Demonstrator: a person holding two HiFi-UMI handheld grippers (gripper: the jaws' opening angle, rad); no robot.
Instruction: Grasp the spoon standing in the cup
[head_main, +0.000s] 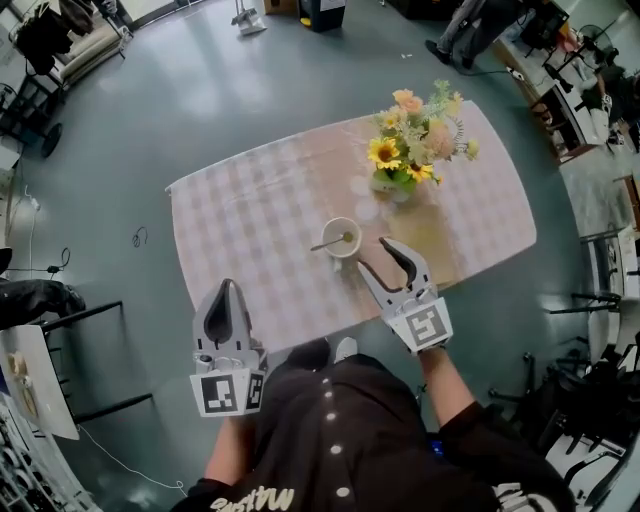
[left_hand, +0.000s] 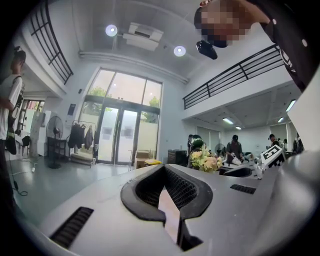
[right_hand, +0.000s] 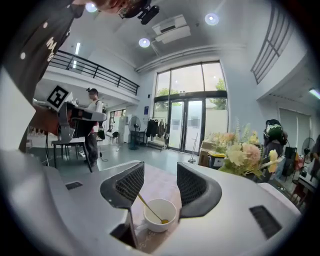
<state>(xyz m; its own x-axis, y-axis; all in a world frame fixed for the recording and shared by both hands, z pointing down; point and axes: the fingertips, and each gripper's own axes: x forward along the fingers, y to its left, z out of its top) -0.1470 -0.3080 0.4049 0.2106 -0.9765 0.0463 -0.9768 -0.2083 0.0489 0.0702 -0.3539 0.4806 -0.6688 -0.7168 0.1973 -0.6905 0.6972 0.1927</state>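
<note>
Spoon (head_main: 328, 244) leaning in the white cup (head_main: 343, 253) on the checked table (head_main: 260, 200), handle tilted to the person's left, near the flowers (head_main: 415, 140). Right gripper (head_main: 373, 253), jaws spread and empty, hangs just beside the cup, which its own view frames between the fingers (right_hand: 130, 182). Left gripper (head_main: 226, 290), fingertips pressed together on nothing, hovers at the near table edge, well apart from the cup.

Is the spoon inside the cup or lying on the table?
Inside. The spoon leans with its bowl down in the white cup, handle sticking out over the rim.
</note>
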